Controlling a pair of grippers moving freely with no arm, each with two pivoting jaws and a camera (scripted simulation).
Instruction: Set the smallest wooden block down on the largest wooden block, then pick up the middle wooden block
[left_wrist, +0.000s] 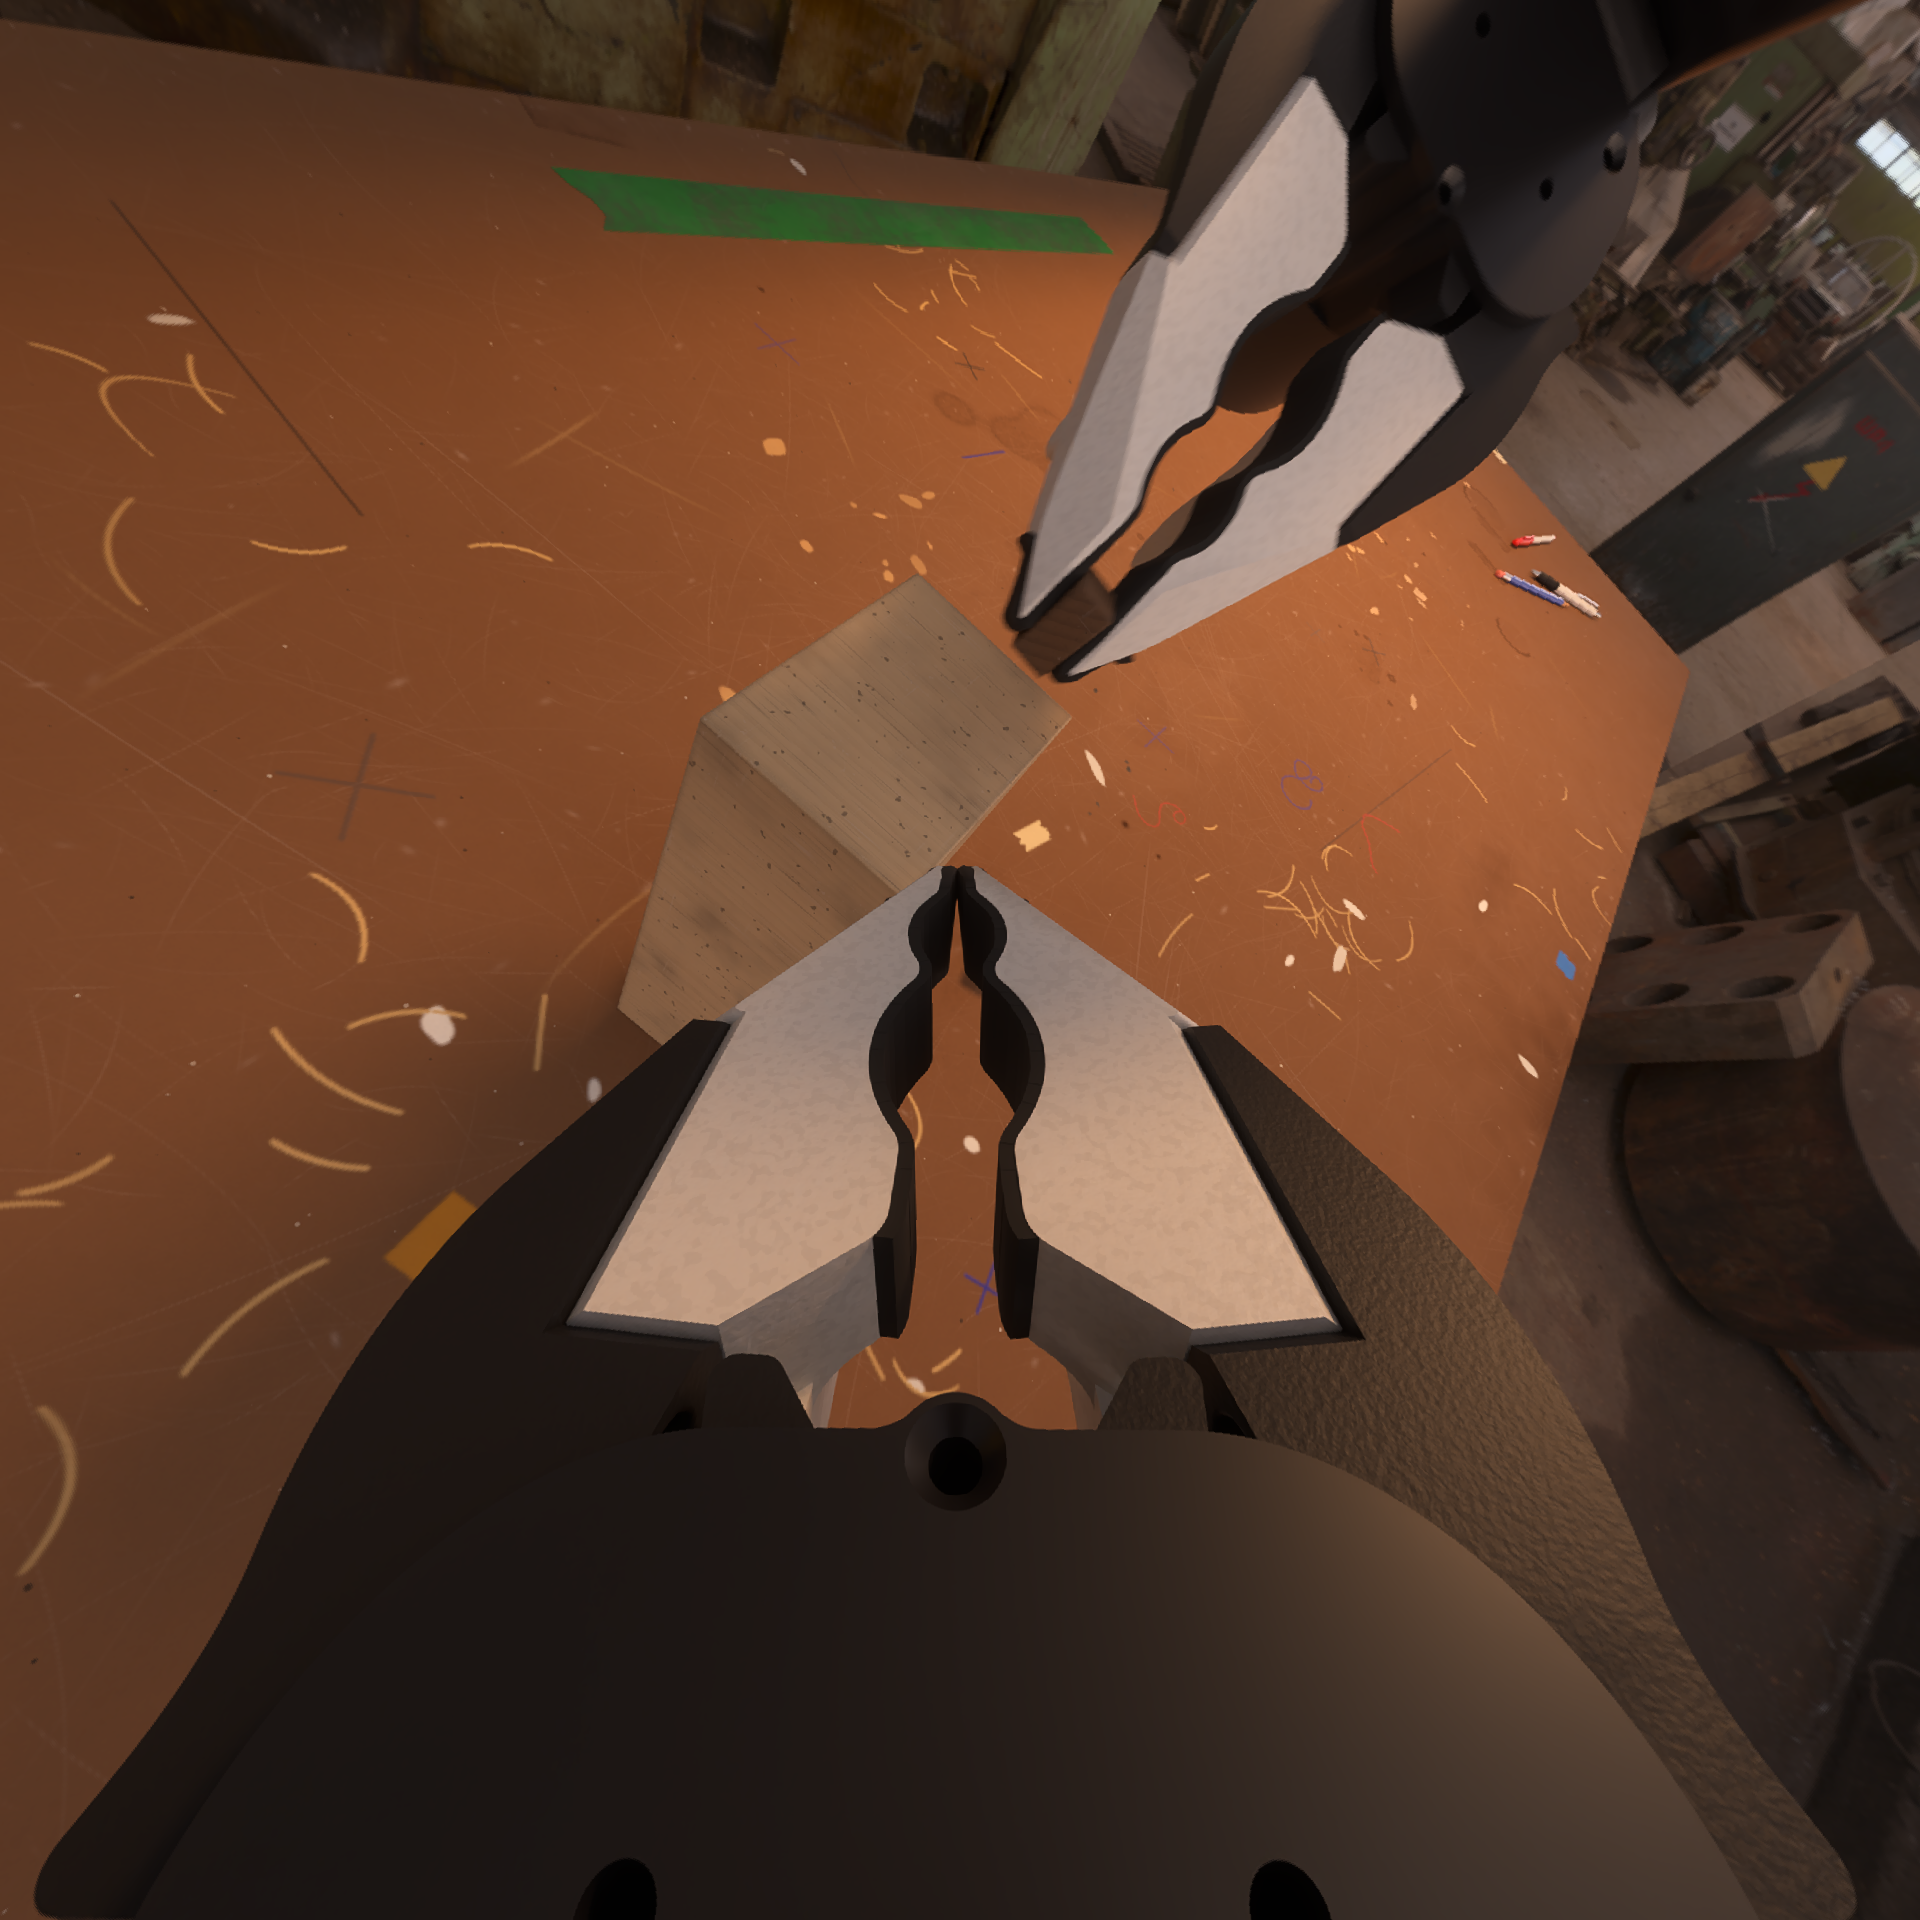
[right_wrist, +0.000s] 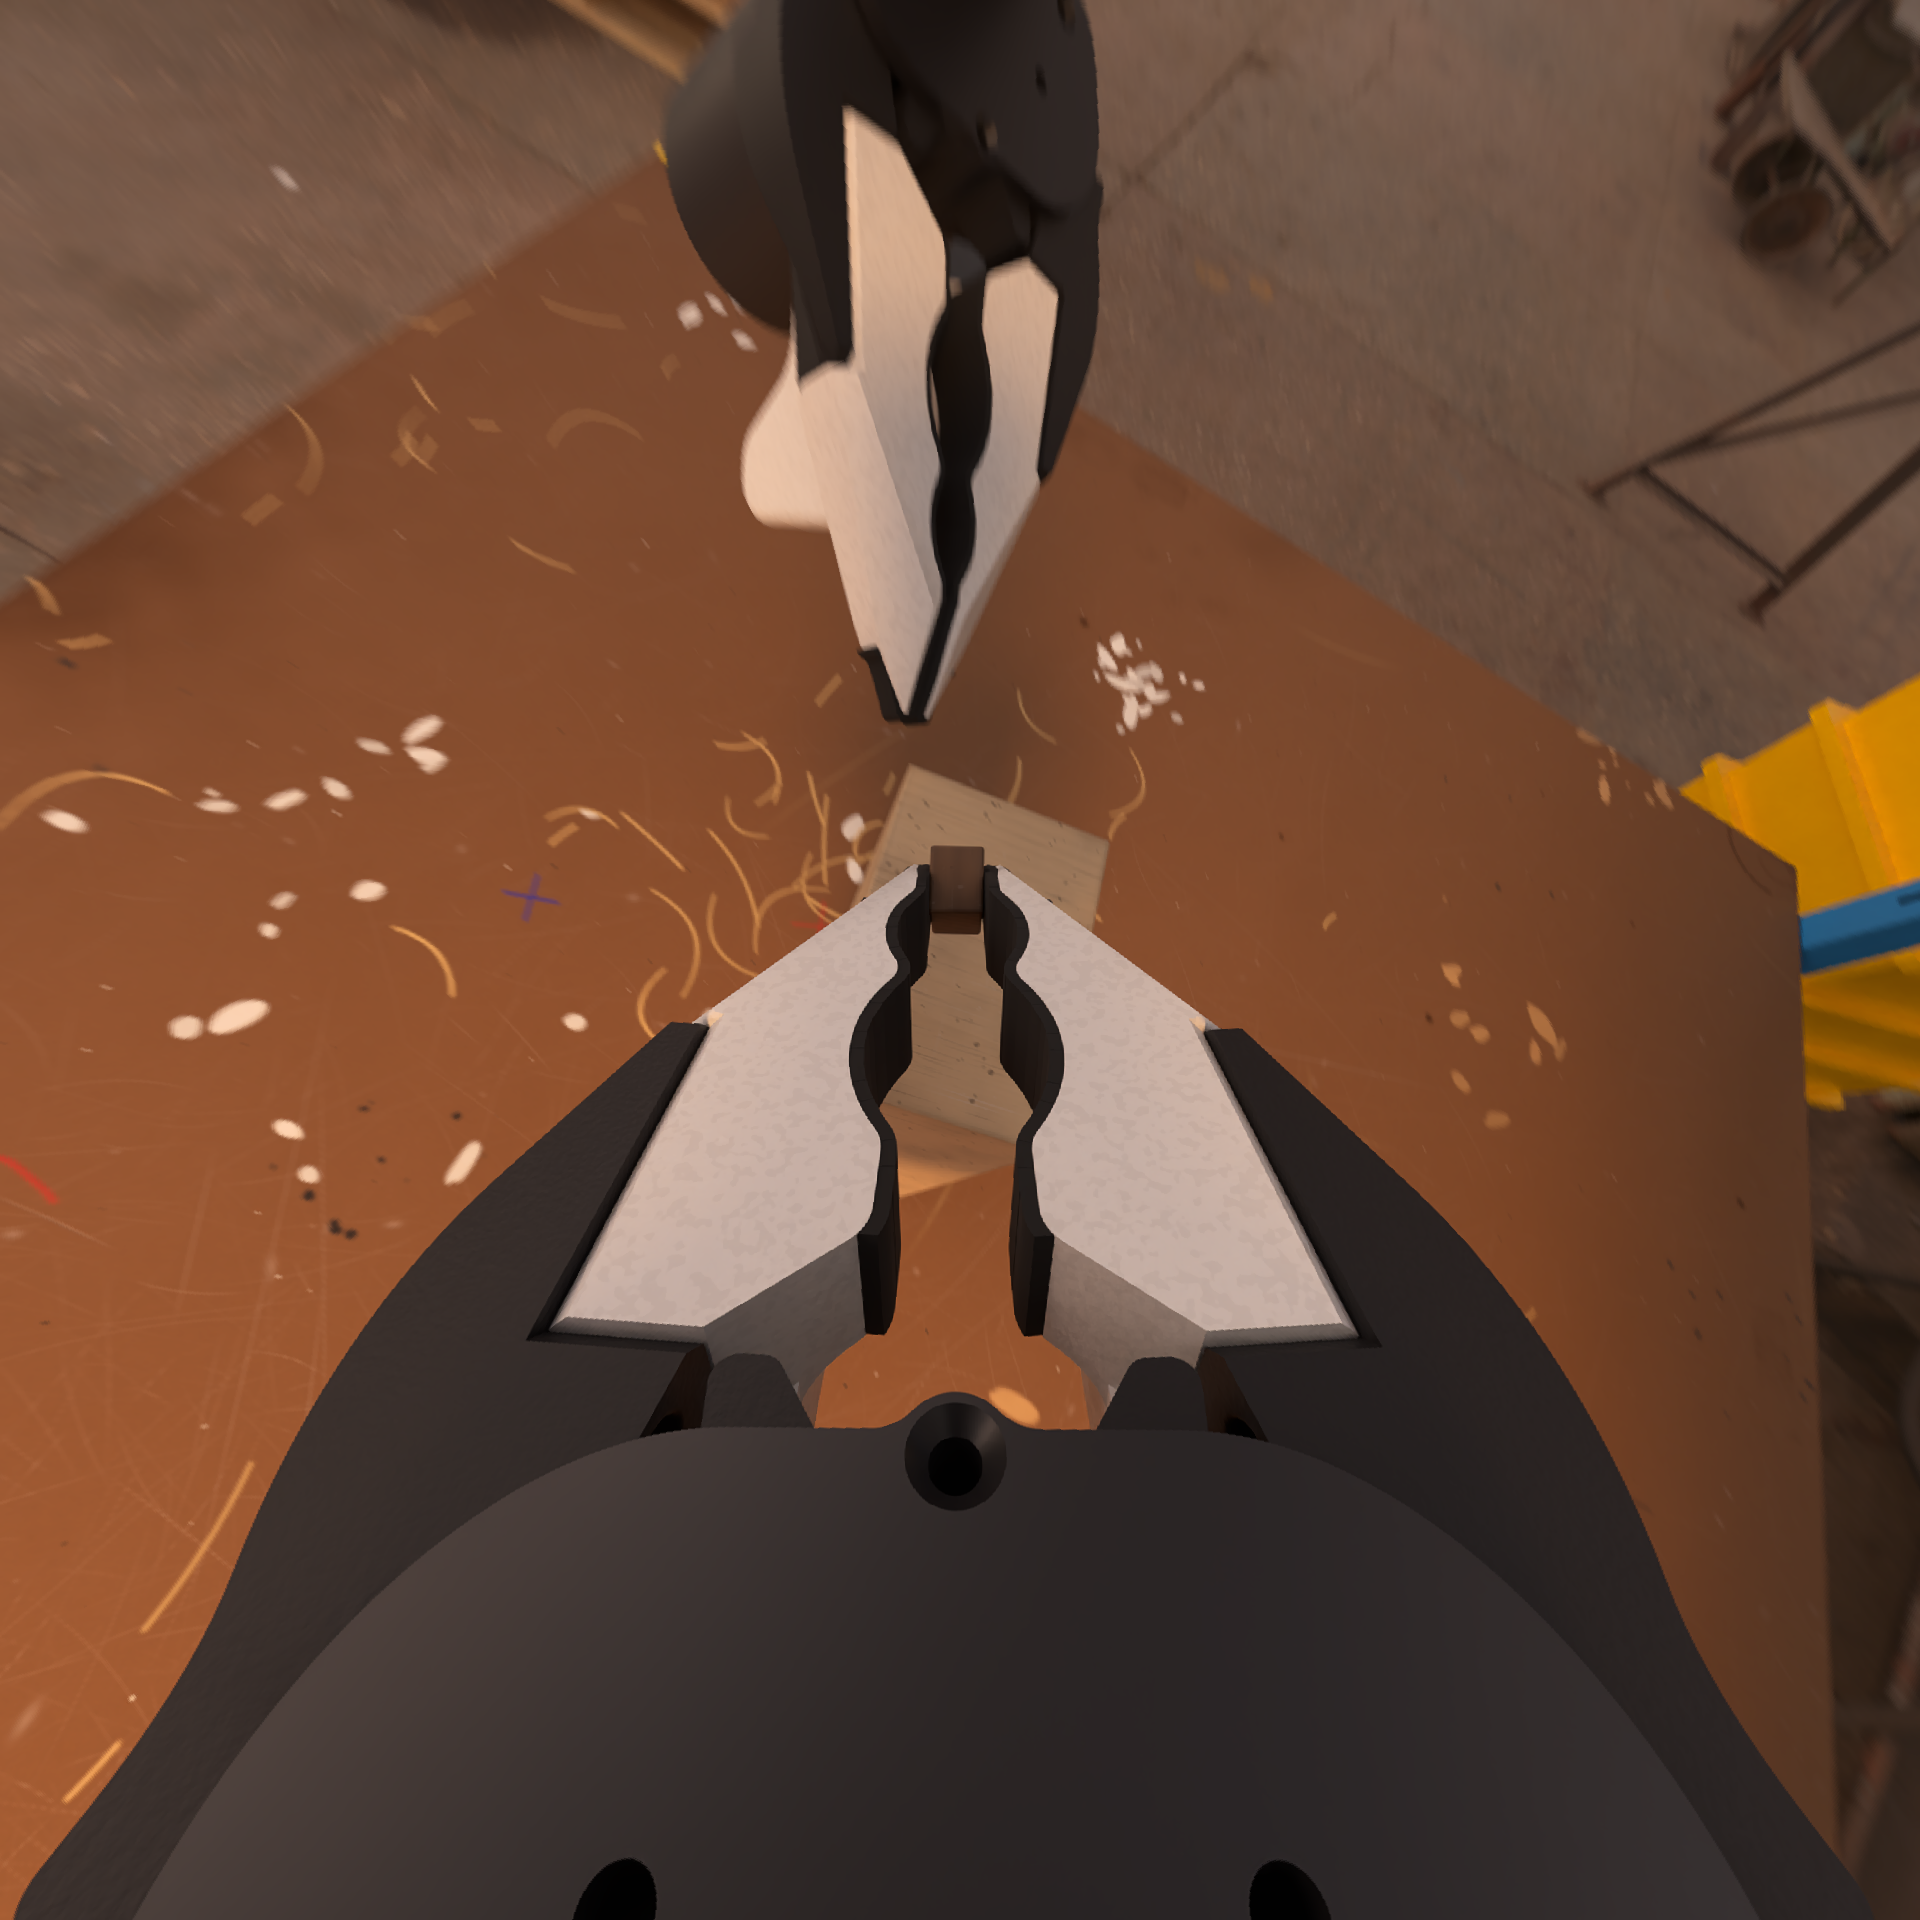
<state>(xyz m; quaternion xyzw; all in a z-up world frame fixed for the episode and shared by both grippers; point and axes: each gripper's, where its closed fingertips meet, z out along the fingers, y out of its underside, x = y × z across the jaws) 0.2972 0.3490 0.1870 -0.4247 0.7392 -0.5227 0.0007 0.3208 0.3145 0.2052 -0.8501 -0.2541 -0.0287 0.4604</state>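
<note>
The largest wooden block (left_wrist: 852, 769) is a pale cube standing on the brown table; it also shows in the right wrist view (right_wrist: 1049, 857). My right gripper (right_wrist: 957, 883) is shut on the smallest wooden block (right_wrist: 957, 883), a small dark brown piece, and holds it just above the pale cube's top. In the left wrist view the right gripper (left_wrist: 1070, 639) holds the small block (left_wrist: 1070, 623) over the cube's far right corner. My left gripper (left_wrist: 957, 883) is shut and empty, hovering near the cube's near side; it also shows in the right wrist view (right_wrist: 906, 712). The middle block is not in view.
The scratched brown table (left_wrist: 416, 644) has a green tape strip (left_wrist: 831, 213) at the back and pens (left_wrist: 1553, 590) at the right. The table's right edge drops to a workshop floor with wooden items (left_wrist: 1725, 977). A yellow structure (right_wrist: 1849, 894) stands at the right.
</note>
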